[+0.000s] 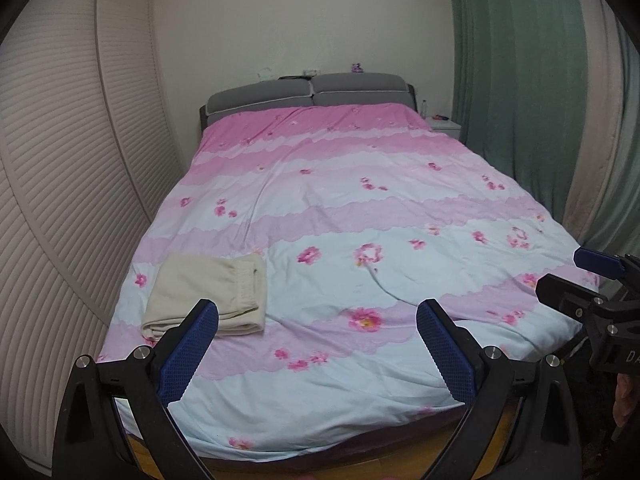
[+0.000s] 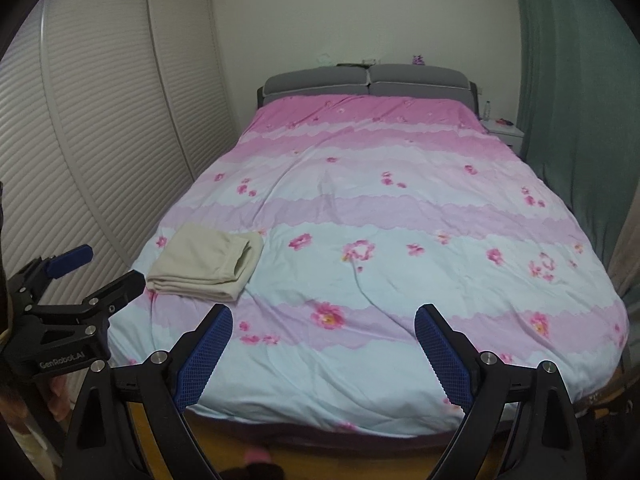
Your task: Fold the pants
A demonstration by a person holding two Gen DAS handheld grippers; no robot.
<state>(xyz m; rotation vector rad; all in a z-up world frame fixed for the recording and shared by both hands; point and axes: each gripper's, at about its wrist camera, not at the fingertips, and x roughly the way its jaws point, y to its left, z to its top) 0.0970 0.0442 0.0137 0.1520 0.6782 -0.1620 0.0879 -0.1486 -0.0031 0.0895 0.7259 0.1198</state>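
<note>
Cream pants (image 1: 208,294) lie folded into a flat rectangle on the near left part of the bed; they also show in the right wrist view (image 2: 206,264). My left gripper (image 1: 318,316) is open and empty, held back above the foot of the bed, its left finger just in front of the pants. My right gripper (image 2: 324,320) is open and empty, also above the foot of the bed, to the right of the pants. Each gripper shows at the edge of the other's view: the right one (image 1: 596,280), the left one (image 2: 68,280).
The bed has a pink and pale blue floral duvet (image 1: 360,208) and a grey headboard (image 1: 308,90). White louvred wardrobe doors (image 1: 60,160) stand along the left. Green curtains (image 1: 520,80) hang on the right, with a white nightstand (image 1: 444,123) by the headboard.
</note>
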